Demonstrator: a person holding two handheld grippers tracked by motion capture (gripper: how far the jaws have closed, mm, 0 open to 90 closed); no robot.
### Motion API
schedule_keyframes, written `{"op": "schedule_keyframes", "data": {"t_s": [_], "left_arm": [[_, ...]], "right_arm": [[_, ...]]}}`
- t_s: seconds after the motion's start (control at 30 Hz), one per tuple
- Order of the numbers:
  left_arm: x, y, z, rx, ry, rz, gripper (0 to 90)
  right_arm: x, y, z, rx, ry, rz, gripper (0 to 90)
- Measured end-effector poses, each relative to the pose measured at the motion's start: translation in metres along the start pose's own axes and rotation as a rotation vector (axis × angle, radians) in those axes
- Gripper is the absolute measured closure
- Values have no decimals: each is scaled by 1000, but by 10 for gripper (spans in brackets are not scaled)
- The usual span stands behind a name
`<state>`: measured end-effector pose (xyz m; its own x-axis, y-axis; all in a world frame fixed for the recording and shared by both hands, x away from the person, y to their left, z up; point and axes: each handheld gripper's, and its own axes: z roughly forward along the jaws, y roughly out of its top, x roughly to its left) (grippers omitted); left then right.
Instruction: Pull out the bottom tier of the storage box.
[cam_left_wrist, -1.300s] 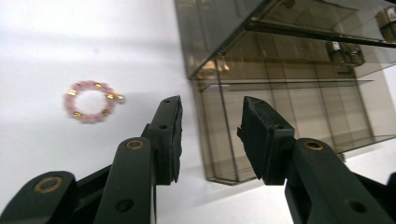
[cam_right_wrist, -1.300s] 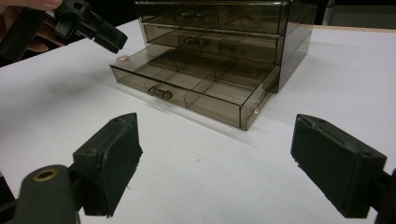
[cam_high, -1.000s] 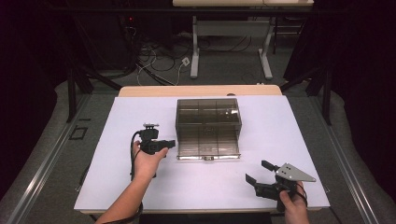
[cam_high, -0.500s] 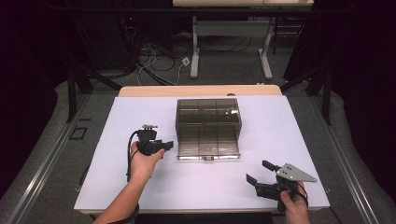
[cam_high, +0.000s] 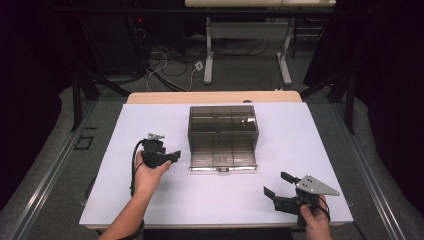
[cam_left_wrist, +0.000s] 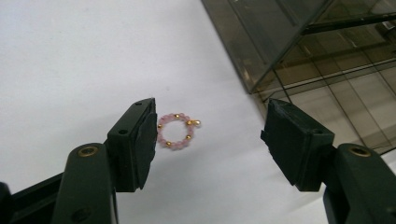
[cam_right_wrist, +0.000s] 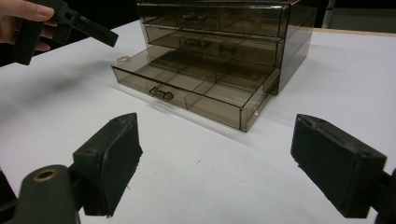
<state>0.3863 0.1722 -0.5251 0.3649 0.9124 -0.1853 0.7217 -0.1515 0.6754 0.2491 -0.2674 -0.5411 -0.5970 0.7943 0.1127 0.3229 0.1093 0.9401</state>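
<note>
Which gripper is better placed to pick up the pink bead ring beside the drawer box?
Left. The left gripper hangs open right above the bead ring, which lies between its jaws. The right gripper sits open far off, across the drawer box.

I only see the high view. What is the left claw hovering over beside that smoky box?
Observer: A small pink beaded ring with gold beads lies on the white table, between the open left claw jaws, close to one jaw.
Operator: Is the box open?
Observer: Its bottom drawer is pulled out; the divided compartments look empty.
Operator: The right claw?
Observer: The right claw is open, holding nothing.
</note>
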Motion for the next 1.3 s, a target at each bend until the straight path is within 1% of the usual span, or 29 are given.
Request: {"op": "schedule_keyframes", "data": {"t_s": [0.13,0.3,0.33,0.43,0.5,0.53,0.57,0.6,0.7,0.77,0.87,0.9,0.97,1.0,1.03,1.1,1.3], "left_arm": [[4,1,-1,5,1,3,355],[8,1,-2,3,5,17,399],[10,1,-3,9,12,35,408],[12,1,-2,11,23,67,433],[12,1,-1,22,35,71,443],[13,1,0,24,30,71,454],[14,1,1,25,34,80,460],[14,1,2,26,29,62,471],[16,2,4,31,33,63,496],[19,2,5,42,36,57,519],[21,2,8,49,33,20,551],[22,2,9,54,28,13,560],[23,2,10,64,28,11,583],[23,2,10,73,37,3,589],[23,2,12,69,47,-3,604],[23,1,13,74,54,-16,622],[25,1,17,80,62,-25,665]], "right_arm": [[0,0,0,0,0,-1,150],[0,0,0,-5,2,0,150],[0,0,0,1,0,-1,150],[-1,0,0,1,0,-4,150],[0,0,0,0,0,-1,150],[0,0,0,0,0,-1,150],[0,0,0,0,2,3,150],[1,0,1,2,2,4,150],[1,0,0,4,3,4,150],[0,0,1,0,2,6,150],[0,0,1,1,3,3,150],[0,0,1,1,4,2,150],[0,0,1,0,6,1,150],[0,0,1,0,6,3,150],[0,0,1,0,7,2,150],[0,0,1,1,6,0,150],[0,0,1,1,5,1,150]]}}
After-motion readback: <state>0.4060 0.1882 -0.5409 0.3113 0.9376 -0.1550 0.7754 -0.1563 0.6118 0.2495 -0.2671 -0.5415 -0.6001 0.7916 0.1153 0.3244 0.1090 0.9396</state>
